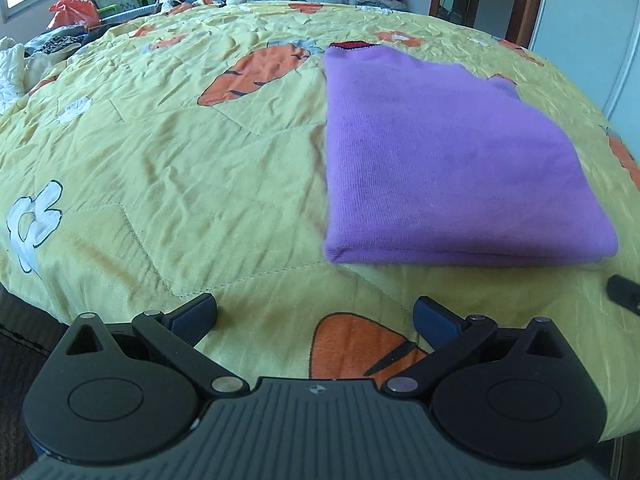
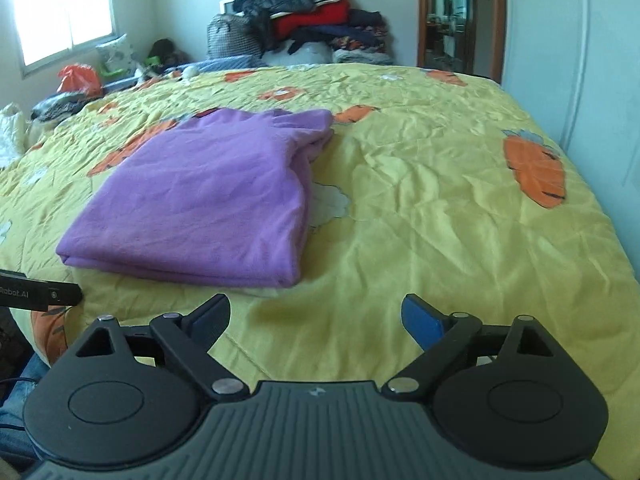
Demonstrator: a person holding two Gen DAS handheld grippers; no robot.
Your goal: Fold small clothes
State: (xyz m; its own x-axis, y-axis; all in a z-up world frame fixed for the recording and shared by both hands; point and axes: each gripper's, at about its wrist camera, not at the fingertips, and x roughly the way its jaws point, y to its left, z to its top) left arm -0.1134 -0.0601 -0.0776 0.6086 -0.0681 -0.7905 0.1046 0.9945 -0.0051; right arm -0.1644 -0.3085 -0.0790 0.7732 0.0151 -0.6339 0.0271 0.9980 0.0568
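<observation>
A purple garment (image 1: 440,160) lies folded flat on the yellow carrot-print quilt (image 1: 180,160), with a red collar edge showing at its far end. It also shows in the right wrist view (image 2: 208,196), left of centre. My left gripper (image 1: 316,316) is open and empty, hovering over the quilt just in front of and left of the garment's near edge. My right gripper (image 2: 316,316) is open and empty, in front of and right of the garment. The left gripper's tip (image 2: 36,294) shows at the left edge of the right wrist view.
A pile of clothes and bags (image 2: 312,20) is stacked against the far wall. An orange bag (image 2: 78,78) and pillows lie near the window at the far left. A doorway (image 2: 456,16) and white wardrobe (image 2: 580,60) stand to the right. The quilt (image 2: 440,200) spreads to the right.
</observation>
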